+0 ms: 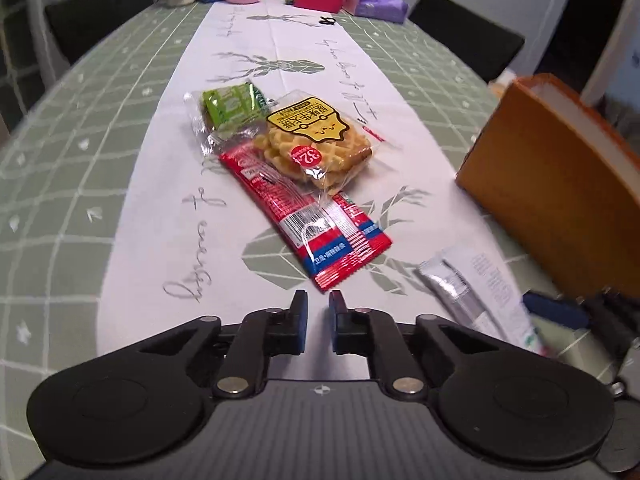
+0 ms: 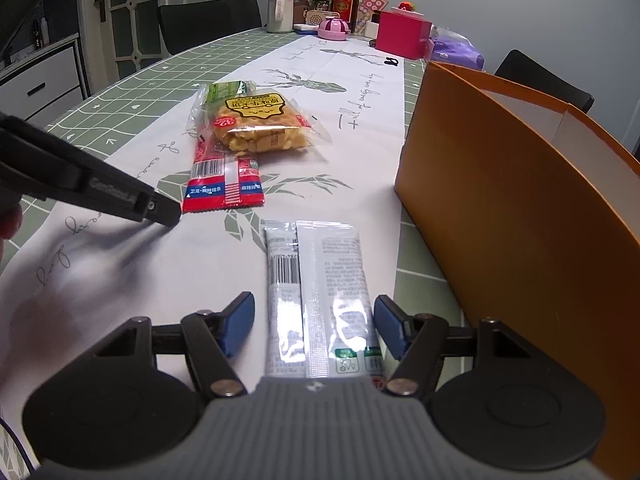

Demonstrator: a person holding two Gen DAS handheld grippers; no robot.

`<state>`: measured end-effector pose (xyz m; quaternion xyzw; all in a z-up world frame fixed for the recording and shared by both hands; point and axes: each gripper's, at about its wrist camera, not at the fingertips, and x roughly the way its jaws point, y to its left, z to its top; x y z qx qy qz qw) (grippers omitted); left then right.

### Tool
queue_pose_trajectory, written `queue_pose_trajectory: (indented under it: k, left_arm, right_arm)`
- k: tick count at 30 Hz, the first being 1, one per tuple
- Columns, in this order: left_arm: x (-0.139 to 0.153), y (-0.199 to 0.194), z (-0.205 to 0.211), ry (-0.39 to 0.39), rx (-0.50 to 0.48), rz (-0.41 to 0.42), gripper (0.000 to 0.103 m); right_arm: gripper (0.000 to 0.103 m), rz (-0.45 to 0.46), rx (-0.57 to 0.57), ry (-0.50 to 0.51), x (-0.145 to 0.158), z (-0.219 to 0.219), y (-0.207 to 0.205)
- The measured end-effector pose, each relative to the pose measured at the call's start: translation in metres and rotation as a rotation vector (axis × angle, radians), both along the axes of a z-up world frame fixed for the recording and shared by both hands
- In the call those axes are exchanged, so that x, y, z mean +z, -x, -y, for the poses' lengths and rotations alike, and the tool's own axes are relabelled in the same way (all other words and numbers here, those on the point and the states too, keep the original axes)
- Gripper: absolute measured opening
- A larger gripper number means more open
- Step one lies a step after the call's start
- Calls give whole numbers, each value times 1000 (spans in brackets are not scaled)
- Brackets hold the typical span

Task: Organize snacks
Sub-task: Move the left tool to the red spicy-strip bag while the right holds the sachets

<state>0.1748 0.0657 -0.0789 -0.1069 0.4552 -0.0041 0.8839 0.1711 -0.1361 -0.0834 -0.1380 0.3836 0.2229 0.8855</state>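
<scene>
A clear bag of yellow waffle biscuits [image 1: 316, 142] [image 2: 256, 126] lies on the white table runner, overlapping a green packet [image 1: 232, 106] [image 2: 226, 90] and red snack sticks [image 1: 316, 224] [image 2: 224, 184]. A silver-white packet [image 2: 320, 300] [image 1: 476, 292] lies flat between my right gripper's [image 2: 314, 320] open fingers. My left gripper [image 1: 318, 316] is nearly shut and empty, just short of the red sticks' near end. It appears as a black arm [image 2: 100, 188] at the left of the right wrist view.
An open orange box [image 1: 560, 188] [image 2: 520, 216] stands on the right side of the table. Bottles, a pink box [image 2: 402, 34] and other items crowd the far end. Black chairs stand around the green checked tablecloth.
</scene>
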Motion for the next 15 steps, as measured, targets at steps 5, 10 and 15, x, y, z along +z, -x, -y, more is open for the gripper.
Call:
queue_pose_trajectory:
  k: [5, 10, 15]
  left_arm:
    - [3, -2, 0, 16, 85, 52, 81]
    - [0, -24, 17, -14, 105, 34, 89]
    - [-3, -45, 27, -85, 188, 22, 91]
  right_arm:
    - [56, 18, -19, 15, 0, -1, -4]
    - [56, 32, -23, 16, -2, -4, -13]
    - [56, 37, -19, 3, -3, -6, -22]
